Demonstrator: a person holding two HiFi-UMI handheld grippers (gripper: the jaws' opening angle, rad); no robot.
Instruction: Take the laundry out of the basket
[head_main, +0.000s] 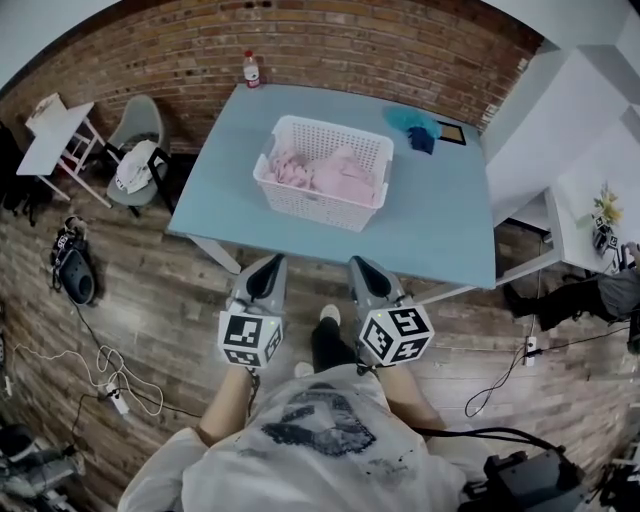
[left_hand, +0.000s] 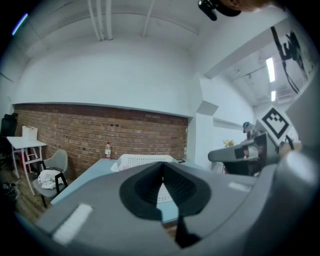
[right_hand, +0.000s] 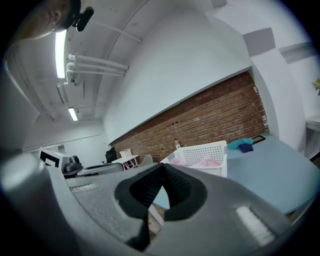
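Observation:
A white perforated laundry basket (head_main: 325, 170) stands in the middle of the blue table (head_main: 440, 235), with pink laundry (head_main: 335, 178) piled inside. Both grippers hang short of the table's near edge, close to the person's body and apart from the basket. My left gripper (head_main: 268, 264) is shut with nothing in it, and my right gripper (head_main: 362, 266) is shut and empty too. In the left gripper view the closed left gripper (left_hand: 161, 166) points at the basket (left_hand: 142, 160). The right gripper view shows the right gripper (right_hand: 162, 167) closed, the basket (right_hand: 202, 152) beyond it with pink laundry (right_hand: 206, 163) showing.
A teal cloth (head_main: 410, 120) and a dark blue cloth (head_main: 421, 140) lie at the table's back right beside a framed tablet (head_main: 451, 133). A bottle (head_main: 251, 69) stands at the back left corner. A grey chair (head_main: 138, 150) and white side table (head_main: 55, 135) stand left; cables cross the wooden floor.

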